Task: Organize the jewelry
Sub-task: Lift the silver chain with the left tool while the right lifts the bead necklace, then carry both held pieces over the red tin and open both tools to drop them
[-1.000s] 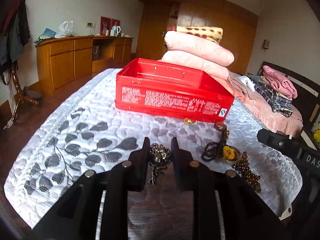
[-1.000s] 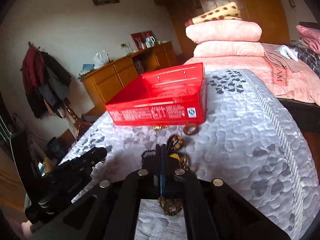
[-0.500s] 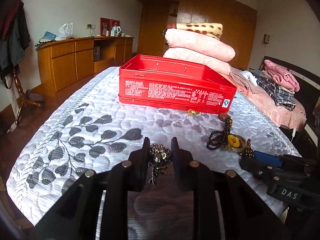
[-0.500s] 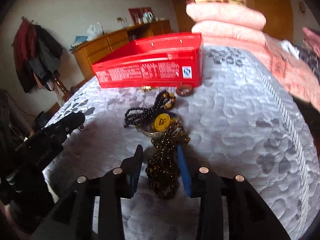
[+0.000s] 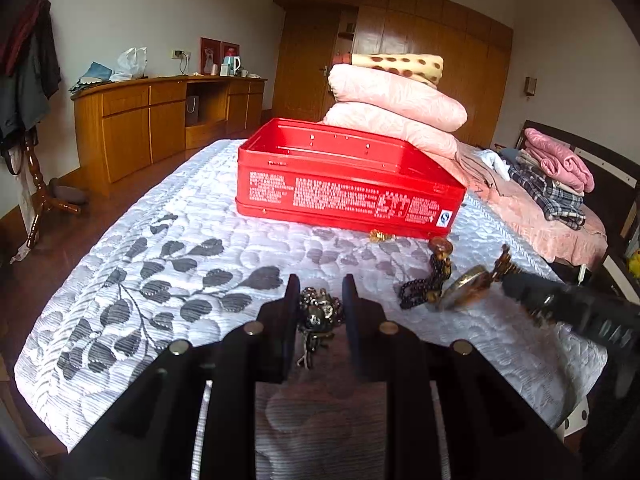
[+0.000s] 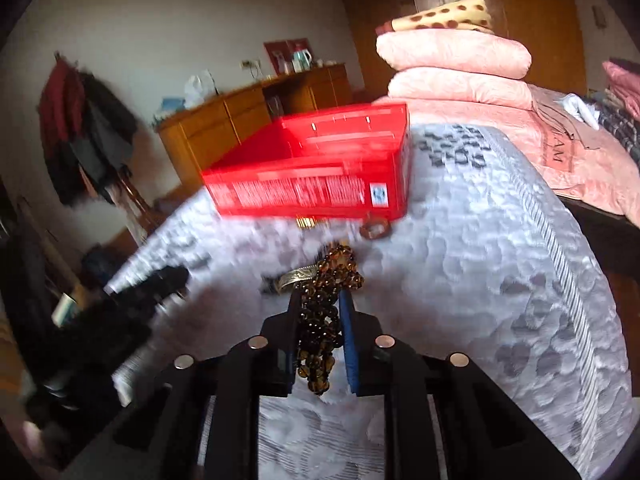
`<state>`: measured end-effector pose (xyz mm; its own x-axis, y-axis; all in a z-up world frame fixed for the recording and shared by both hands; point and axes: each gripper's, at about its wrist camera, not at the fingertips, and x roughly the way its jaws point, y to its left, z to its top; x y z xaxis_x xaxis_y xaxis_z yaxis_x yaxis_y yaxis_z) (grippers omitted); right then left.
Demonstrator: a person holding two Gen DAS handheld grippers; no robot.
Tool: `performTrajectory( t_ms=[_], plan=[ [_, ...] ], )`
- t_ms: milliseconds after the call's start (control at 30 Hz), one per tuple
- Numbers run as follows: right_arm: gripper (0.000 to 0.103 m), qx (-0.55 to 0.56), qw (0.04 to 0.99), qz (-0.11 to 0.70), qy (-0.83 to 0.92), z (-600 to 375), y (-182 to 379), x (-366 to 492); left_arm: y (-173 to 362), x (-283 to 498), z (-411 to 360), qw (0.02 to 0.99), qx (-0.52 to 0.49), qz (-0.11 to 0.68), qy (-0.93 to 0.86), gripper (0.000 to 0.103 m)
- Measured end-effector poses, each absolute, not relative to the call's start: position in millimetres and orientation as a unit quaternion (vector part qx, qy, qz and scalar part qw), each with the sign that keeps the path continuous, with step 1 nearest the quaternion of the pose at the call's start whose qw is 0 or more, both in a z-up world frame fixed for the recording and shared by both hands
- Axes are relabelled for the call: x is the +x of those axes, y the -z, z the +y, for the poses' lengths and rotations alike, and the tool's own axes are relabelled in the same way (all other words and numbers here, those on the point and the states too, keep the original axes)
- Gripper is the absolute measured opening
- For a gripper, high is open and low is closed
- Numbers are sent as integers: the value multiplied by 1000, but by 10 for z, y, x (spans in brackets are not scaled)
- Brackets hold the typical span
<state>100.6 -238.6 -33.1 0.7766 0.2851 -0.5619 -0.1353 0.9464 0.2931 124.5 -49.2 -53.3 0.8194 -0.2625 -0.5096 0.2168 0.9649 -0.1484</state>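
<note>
Two claws work over the quilted bed (image 5: 168,248), where the open red tin (image 5: 344,196) sits mid-bed: the left claw (image 5: 319,312) clenches a limp metal charm cluster (image 5: 318,314), while the right claw (image 6: 320,320) is closing on slippery, floppy brown beads (image 6: 320,336), best pinched mid-bunch.

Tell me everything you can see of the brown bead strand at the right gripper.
The brown bead strand is a bunched string of small, glossy amber-brown round beads, glass or stone by the look. It sits between the closing jaws of the right gripper, its upper end spilling past the fingertips, its lower end hanging in a clump below. Its top touches a gold-toned bangle on the quilted bedspread. The frame is motion-blurred.
</note>
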Motion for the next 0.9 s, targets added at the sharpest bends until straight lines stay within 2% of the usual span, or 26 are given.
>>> performTrajectory(
  t_ms=[500,900],
  plan=[
    [19,131,947,269,-112,-2462,-27,1190,172,1500,-549,963,-40,235,130,20],
    [19,137,957,233,-101,-2520,-255,1666,-203,1929,-641,967,-47,210,135,20]
  ],
)
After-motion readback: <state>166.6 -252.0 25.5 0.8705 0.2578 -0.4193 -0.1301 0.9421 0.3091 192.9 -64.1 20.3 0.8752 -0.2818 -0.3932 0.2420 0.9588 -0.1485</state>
